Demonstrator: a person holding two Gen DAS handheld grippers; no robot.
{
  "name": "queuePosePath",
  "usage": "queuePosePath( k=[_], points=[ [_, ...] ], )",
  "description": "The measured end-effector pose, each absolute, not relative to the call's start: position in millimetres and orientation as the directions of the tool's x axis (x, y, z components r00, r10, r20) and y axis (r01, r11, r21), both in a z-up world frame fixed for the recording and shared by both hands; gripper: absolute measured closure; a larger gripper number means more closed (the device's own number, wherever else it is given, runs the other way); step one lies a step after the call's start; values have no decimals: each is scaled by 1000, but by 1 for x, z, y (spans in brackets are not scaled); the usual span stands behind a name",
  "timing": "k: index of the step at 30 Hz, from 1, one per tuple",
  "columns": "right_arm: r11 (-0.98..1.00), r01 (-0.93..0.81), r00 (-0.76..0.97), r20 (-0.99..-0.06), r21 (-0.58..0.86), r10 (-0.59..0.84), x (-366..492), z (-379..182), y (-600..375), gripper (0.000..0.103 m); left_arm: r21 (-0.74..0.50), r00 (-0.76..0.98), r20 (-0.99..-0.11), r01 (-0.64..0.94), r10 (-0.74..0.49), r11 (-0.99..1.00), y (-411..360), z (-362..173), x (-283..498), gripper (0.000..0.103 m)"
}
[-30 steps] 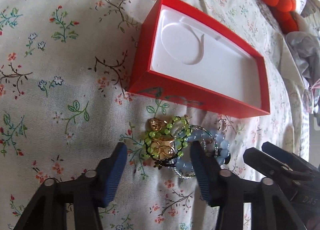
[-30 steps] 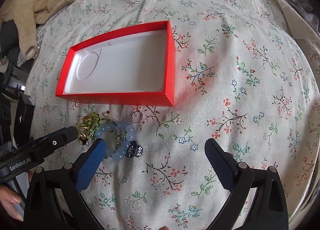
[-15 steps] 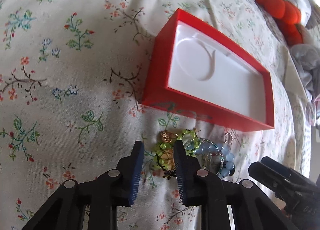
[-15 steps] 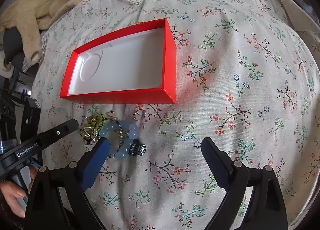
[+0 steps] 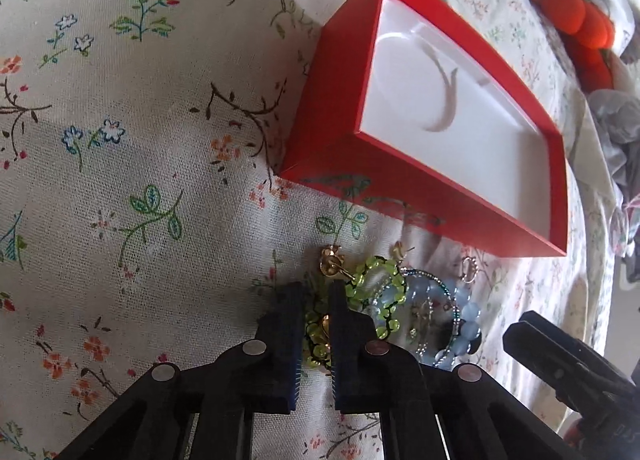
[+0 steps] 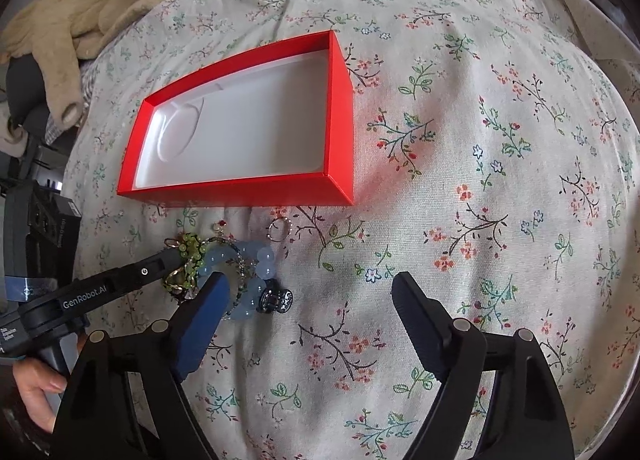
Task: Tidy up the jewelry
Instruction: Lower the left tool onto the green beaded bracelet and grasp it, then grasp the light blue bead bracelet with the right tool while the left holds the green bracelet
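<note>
A red box [image 5: 340, 163] [image 6: 340, 107] with a white moulded insert lies open on the floral cloth. In front of it lies a jewelry pile: a green bead bracelet [image 5: 376, 280] [image 6: 190, 246], a pale blue bead bracelet [image 5: 464, 312] [image 6: 262, 264], a gold piece [image 5: 331, 264], a small silver ring [image 5: 469, 270] [image 6: 279, 228] and a dark charm [image 6: 276, 300]. My left gripper [image 5: 316, 300] is shut on the green bead bracelet at the pile's left side. My right gripper [image 6: 308, 292] is open and empty, its left finger [image 6: 204, 312] beside the blue bracelet.
Floral cloth [image 6: 480, 179] covers the whole surface. A beige knit garment [image 6: 80, 11] lies at the far left. Orange and grey fabric [image 5: 580, 19] lies beyond the box in the left wrist view. The left gripper's body [image 6: 100, 292] shows in the right wrist view.
My left gripper has closed from wide open onto the green bead bracelet and moved nearer the pile. My right gripper has stayed open and shifted slightly.
</note>
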State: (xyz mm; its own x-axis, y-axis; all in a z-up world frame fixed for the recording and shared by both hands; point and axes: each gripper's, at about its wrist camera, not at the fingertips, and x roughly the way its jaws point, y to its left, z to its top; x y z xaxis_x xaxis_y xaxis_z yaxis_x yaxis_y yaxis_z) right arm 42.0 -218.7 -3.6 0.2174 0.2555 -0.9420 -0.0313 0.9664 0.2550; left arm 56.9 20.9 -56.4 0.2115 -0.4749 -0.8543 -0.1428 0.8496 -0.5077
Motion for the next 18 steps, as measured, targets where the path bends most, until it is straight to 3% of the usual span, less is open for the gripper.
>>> queuePosePath(
  k=[12, 18],
  points=[
    [943, -56, 209, -920, 329, 333, 44, -1, -212, 33, -553, 343, -780, 14, -523, 833, 12, 3, 36, 102],
    [931, -65, 200, -909, 359, 365, 44, -2, -206, 57, -552, 404, -747, 63, -527, 831, 24, 22, 24, 102]
  ],
)
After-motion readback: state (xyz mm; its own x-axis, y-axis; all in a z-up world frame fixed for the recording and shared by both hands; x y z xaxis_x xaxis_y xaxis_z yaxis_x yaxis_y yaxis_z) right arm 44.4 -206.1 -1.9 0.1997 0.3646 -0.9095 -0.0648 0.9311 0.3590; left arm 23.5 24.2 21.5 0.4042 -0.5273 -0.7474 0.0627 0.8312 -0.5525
